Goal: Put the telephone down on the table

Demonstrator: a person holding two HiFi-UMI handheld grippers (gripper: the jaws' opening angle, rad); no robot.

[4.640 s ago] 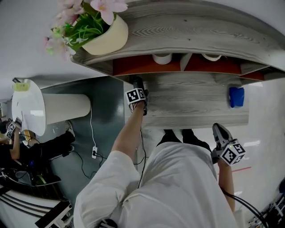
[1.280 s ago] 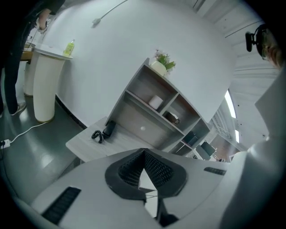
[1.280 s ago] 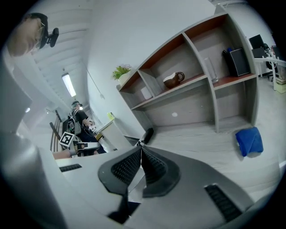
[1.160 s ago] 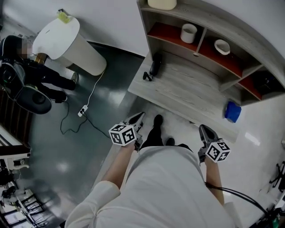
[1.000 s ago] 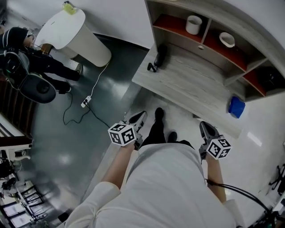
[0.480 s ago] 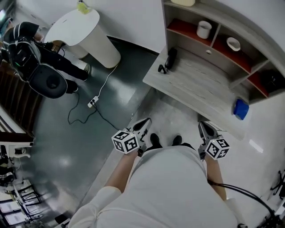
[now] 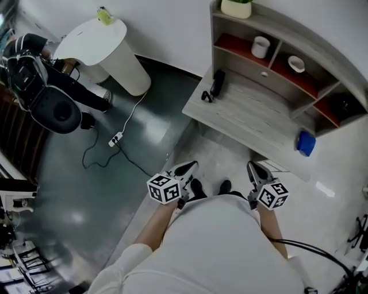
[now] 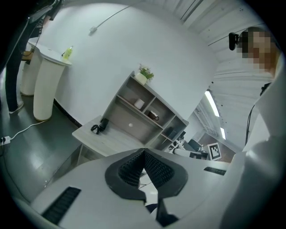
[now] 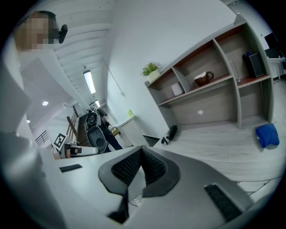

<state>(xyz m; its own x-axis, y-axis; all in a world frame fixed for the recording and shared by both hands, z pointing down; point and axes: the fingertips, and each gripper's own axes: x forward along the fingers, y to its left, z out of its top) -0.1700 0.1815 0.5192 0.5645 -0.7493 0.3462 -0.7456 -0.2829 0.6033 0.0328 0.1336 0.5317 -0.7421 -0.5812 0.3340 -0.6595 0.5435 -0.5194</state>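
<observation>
The black telephone (image 7: 217, 84) lies with its coiled cord on the left end of the grey wooden table (image 7: 253, 123); nothing holds it. It is small and far off in the left gripper view (image 8: 102, 125) and the right gripper view (image 9: 171, 132). My left gripper (image 7: 189, 167) hangs close to my body above the floor, well short of the table, shut and empty. The right gripper (image 7: 253, 167) is level with it on the other side, also shut with nothing between its jaws.
A shelf unit rises behind the table with a white cup (image 7: 260, 46), a bowl (image 7: 296, 63) and a plant pot (image 7: 236, 8). A blue object (image 7: 305, 143) lies at the table's right end. A white pedestal (image 7: 100, 45), a seated person (image 7: 34, 74) and a floor power strip (image 7: 115, 139) are left.
Earlier the left gripper was at the table's left corner. Since then I have stepped back; both grippers are now drawn in by my body and the telephone rests alone on the table.
</observation>
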